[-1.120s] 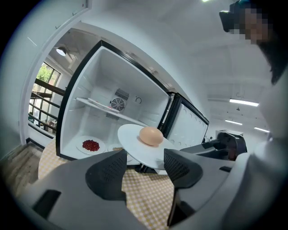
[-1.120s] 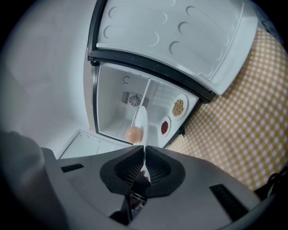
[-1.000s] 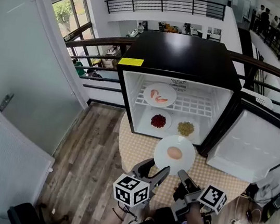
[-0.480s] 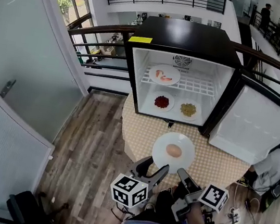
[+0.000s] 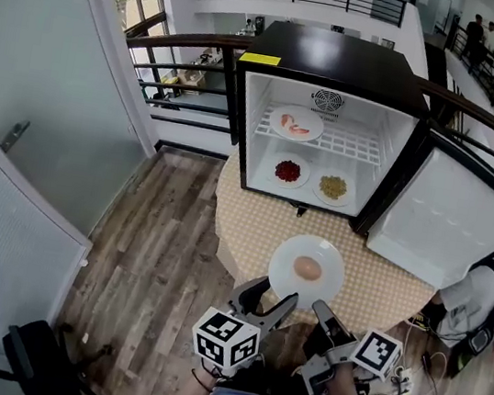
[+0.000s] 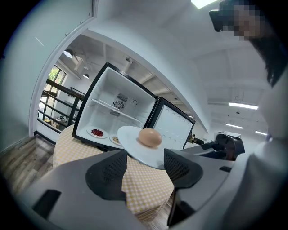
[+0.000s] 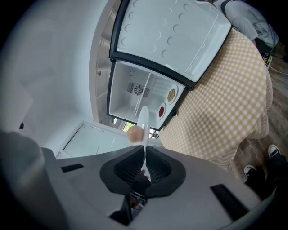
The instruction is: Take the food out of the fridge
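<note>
Right gripper view: right gripper [image 7: 145, 153] clamped on rim of white plate [image 7: 143, 117], brown egg [image 7: 133, 134] just beyond its jaws; left gripper [image 6: 145, 157] spread apart, plate just ahead.

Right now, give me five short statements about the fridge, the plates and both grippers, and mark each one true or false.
1. The fridge door stands open. True.
2. The right gripper is shut on the rim of the plate that carries the egg. True.
3. The upper shelf is bare. False: a dish with pink food lies on it.
4. The left gripper has its jaws pressed together. False: they stand apart and clamp nothing.
5. Two dishes lie on the fridge floor, one with red food and one with yellowish food. True.
</note>
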`<action>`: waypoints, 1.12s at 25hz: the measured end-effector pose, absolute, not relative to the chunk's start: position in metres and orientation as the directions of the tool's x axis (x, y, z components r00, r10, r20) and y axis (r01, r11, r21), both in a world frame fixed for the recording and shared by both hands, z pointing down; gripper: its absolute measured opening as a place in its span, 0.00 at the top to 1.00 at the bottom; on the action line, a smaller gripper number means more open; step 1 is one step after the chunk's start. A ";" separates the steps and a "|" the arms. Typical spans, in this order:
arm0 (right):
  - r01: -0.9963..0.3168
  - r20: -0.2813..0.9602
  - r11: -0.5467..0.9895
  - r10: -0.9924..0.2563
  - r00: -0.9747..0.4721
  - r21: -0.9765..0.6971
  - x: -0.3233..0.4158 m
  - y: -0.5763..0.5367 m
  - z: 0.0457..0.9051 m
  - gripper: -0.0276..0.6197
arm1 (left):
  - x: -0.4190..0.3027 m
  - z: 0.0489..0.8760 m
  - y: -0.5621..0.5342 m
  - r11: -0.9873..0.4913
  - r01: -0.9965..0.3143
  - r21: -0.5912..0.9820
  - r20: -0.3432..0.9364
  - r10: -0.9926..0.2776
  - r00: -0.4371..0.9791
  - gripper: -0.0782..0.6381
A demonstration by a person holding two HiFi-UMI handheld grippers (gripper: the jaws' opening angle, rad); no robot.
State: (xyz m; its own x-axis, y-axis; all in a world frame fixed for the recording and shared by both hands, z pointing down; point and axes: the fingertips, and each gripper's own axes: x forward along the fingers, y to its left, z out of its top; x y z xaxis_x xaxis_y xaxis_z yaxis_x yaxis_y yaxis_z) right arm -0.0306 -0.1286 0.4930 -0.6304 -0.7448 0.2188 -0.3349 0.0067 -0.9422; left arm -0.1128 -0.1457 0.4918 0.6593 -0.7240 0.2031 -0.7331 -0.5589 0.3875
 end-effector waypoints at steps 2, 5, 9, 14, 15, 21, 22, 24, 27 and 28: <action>-0.331 0.217 0.006 -0.742 -0.635 -0.944 -0.030 -0.126 0.491 0.92 | -0.113 0.490 -0.143 -0.557 -0.736 0.384 0.203 -0.727 0.656 0.53; -0.343 0.215 0.029 -0.729 -0.650 -0.939 -0.025 -0.125 0.490 0.92 | -0.109 0.487 -0.140 -0.543 -0.750 0.377 0.201 -0.743 0.639 0.52; -0.343 0.215 0.036 -0.715 -0.665 -0.939 -0.014 -0.114 0.490 0.92 | -0.098 0.487 -0.127 -0.528 -0.766 0.366 0.209 -0.756 0.621 0.53; -0.348 0.223 0.034 -0.708 -0.670 -0.937 0.011 -0.087 0.490 0.92 | -0.074 0.486 -0.099 -0.513 -0.777 0.364 0.222 -0.763 0.607 0.53; -0.344 0.219 0.037 -0.705 -0.674 -0.938 0.016 -0.081 0.489 0.92 | -0.069 0.486 -0.093 -0.510 -0.780 0.362 0.224 -0.765 0.604 0.53; -0.321 0.197 0.049 -0.699 -0.687 -0.946 0.046 -0.046 0.487 0.92 | -0.038 0.483 -0.057 -0.504 -0.793 0.342 0.233 -0.772 0.591 0.53; -0.319 0.195 0.051 -0.696 -0.691 -0.946 0.051 -0.039 0.487 0.92 | -0.033 0.483 -0.050 -0.500 -0.797 0.340 0.233 -0.776 0.586 0.53; -0.310 0.190 0.053 -0.690 -0.699 -0.949 0.059 -0.026 0.486 0.92 | -0.025 0.481 -0.035 -0.489 -0.804 0.339 0.232 -0.785 0.575 0.53; -0.300 0.183 0.057 -0.680 -0.710 -0.952 0.070 -0.004 0.484 0.92 | -0.014 0.481 -0.013 -0.475 -0.810 0.342 0.230 -0.794 0.563 0.53; -0.301 0.185 0.057 -0.677 -0.712 -0.952 0.073 0.003 0.484 0.92 | -0.011 0.481 -0.006 -0.472 -0.812 0.343 0.229 -0.797 0.559 0.53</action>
State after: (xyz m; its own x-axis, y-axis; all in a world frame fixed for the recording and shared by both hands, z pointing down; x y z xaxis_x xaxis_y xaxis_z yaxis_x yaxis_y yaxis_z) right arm 0.0728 0.0026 0.4838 -0.7122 -0.6772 0.1849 -0.3014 0.0571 -0.9518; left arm -0.0106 -0.0056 0.4807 0.5594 -0.7966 0.2292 -0.8123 -0.4720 0.3426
